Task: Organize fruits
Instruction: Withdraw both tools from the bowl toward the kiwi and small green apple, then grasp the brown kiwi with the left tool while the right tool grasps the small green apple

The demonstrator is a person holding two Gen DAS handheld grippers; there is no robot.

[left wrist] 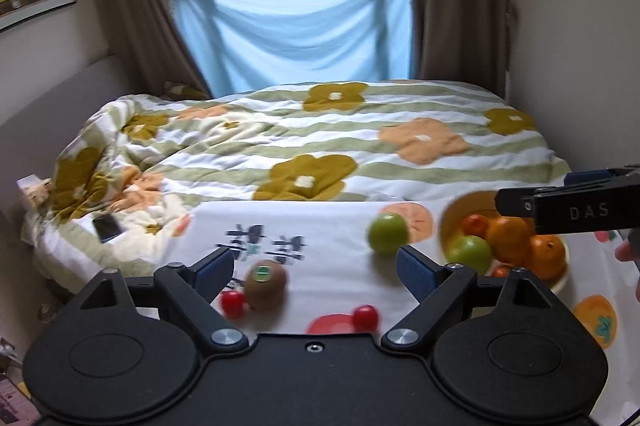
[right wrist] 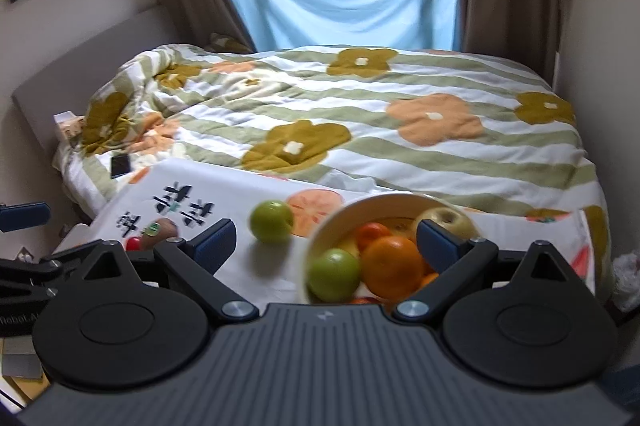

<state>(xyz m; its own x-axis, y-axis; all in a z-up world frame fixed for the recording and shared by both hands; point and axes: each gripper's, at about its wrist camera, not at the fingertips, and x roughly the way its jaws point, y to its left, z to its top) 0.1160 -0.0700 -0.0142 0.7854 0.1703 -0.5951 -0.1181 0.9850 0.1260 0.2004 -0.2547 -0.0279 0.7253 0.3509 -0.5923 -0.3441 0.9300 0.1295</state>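
Cream bowl (right wrist: 320, 226) of oranges and green apple; beside it loose green apple (left wrist: 387, 234), kiwi (left wrist: 265, 284), perhaps tomatoes (left wrist: 365, 317).

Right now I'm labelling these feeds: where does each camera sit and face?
Left wrist: on the left gripper, over kiwi and tomatoes, facing bed and window; right gripper intrudes.
Right wrist: on the right gripper, above the bowl; left gripper at left edge.
Shared: loose green apple, bowl, kiwi.

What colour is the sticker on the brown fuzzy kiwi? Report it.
Green, on the brown fuzzy kiwi; clearest in the left wrist view.
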